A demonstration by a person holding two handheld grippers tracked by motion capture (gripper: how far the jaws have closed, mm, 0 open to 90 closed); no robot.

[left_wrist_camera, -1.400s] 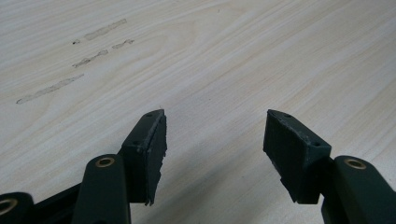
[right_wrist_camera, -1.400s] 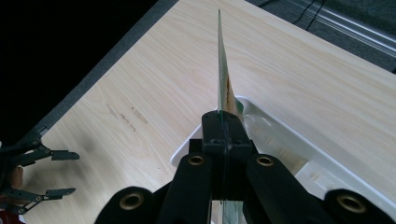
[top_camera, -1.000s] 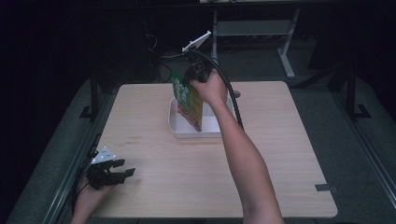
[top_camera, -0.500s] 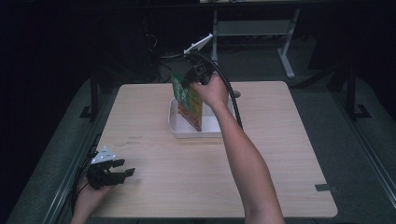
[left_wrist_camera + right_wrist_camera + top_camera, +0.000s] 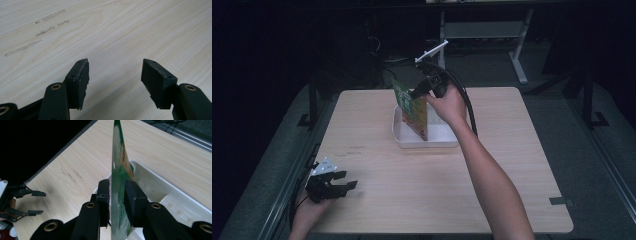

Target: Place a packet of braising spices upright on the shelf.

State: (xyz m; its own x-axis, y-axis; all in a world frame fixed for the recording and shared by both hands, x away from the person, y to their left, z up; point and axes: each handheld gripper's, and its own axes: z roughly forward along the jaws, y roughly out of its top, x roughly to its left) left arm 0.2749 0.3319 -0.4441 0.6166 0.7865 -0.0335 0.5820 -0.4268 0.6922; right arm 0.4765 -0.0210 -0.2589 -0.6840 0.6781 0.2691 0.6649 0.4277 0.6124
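A flat green and orange packet (image 5: pixel 412 107) stands on edge in a white tray (image 5: pixel 447 141) at the table's far middle, its top leaning left. My right gripper (image 5: pixel 416 95) reaches it from the right at its upper part. In the right gripper view the packet (image 5: pixel 117 170) sits between the jaws of that gripper (image 5: pixel 117 184). The jaws have just been opening, and a thin gap shows beside the left pad. My left gripper (image 5: pixel 346 181) rests at the near left corner, and its jaws (image 5: pixel 115 72) stand open over bare wood.
The tray (image 5: pixel 162 186) has low white walls. The light wooden table (image 5: pixel 512 165) ends in dark floor on all sides, and metal stands rise behind its far edge. A thick black cable runs from the right gripper along the forearm.
The right hand has shifted slightly to the right at the packet's top. The packet still stands in the tray. The left gripper has not moved.
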